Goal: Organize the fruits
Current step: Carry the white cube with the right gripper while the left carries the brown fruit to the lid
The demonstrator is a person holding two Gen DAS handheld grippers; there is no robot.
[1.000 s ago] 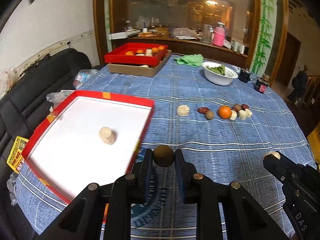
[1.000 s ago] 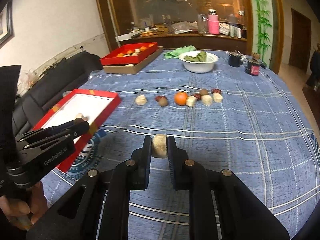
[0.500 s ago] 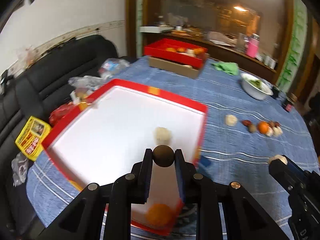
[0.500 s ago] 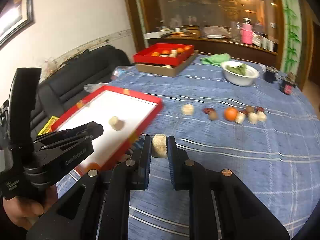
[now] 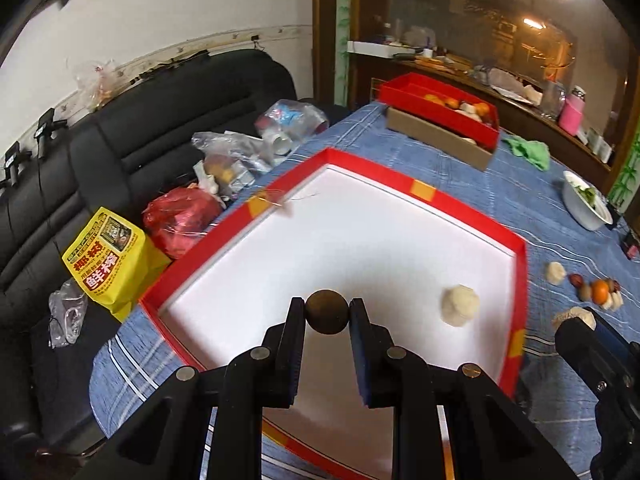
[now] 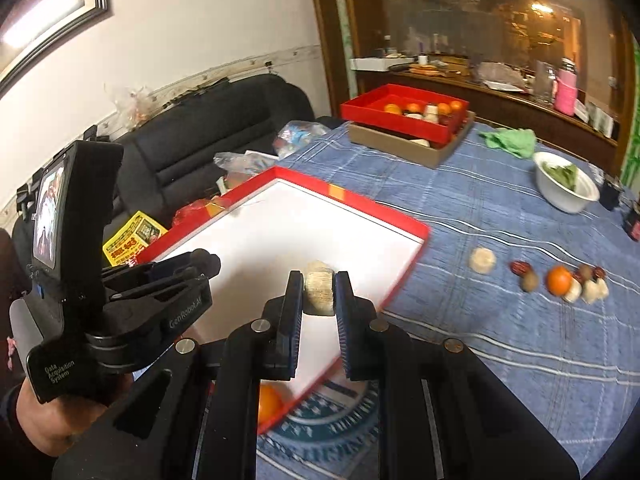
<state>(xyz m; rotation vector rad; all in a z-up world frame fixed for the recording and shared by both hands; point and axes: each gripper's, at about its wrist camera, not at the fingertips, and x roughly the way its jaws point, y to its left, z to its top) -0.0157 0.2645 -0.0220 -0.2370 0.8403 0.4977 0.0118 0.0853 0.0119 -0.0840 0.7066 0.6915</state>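
My left gripper (image 5: 326, 314) is shut on a dark brown round fruit (image 5: 326, 311) and holds it over the white floor of the red-rimmed tray (image 5: 420, 192). A pale bumpy fruit (image 5: 460, 305) lies in the tray to the right of it. My right gripper (image 6: 319, 294) is shut on a pale cylindrical fruit (image 6: 319, 293) above the tray's (image 6: 376, 204) right part. An orange (image 6: 269, 402) lies in the tray's near corner. A row of loose fruits (image 6: 558, 278) lies on the blue cloth to the right. The left gripper (image 6: 204, 264) shows at the left of the right wrist view.
A second red tray of fruit (image 6: 404, 114) sits on a cardboard box at the table's far side. A white bowl of greens (image 6: 566, 186) and a green cloth (image 6: 510, 140) lie far right. Plastic bags and a yellow packet (image 5: 106, 260) lie on the black sofa left of the table.
Both grippers have moved left over the red-rimmed tray with their fruits still held. The left gripper now hangs over the tray's left part.
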